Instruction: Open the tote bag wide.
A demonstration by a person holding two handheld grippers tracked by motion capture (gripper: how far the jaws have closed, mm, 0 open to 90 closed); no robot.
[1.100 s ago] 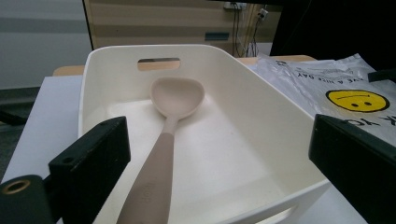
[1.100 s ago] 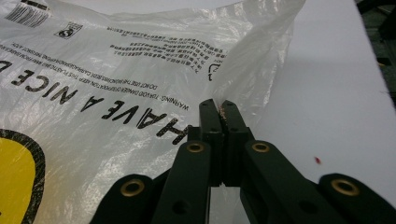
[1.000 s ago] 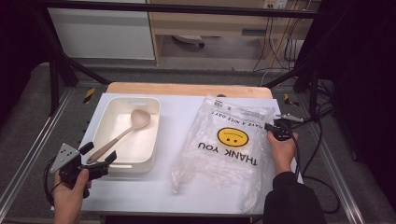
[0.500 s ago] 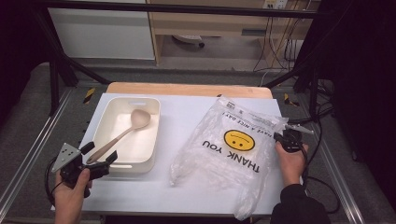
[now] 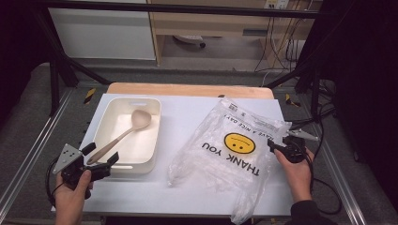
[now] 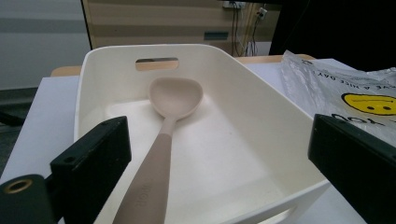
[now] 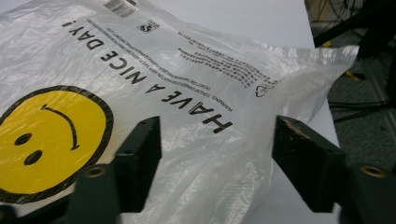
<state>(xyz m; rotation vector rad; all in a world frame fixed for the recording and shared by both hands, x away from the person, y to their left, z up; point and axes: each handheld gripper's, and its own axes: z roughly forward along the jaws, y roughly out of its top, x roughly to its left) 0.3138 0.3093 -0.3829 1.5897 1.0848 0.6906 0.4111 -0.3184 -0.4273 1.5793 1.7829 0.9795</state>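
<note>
At left, our left gripper [image 5: 99,161] stands wide open around the spoon [image 5: 123,134] handle in the white tray [image 5: 152,136]; we should close squarely on it. At right, our right gripper [image 5: 273,146], its jaws just opened, straddles the plastic bag [image 5: 234,150] edge unclamped. Its own view shows fine print illegible from above.

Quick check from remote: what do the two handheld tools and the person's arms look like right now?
Both tools, left and right, are black with blocky flat jaws, brass-coloured screw holes, a grey three-cornered plate on top and a trailing black cable. The right arm wears a dark sleeve; the left forearm is uncovered.
</note>
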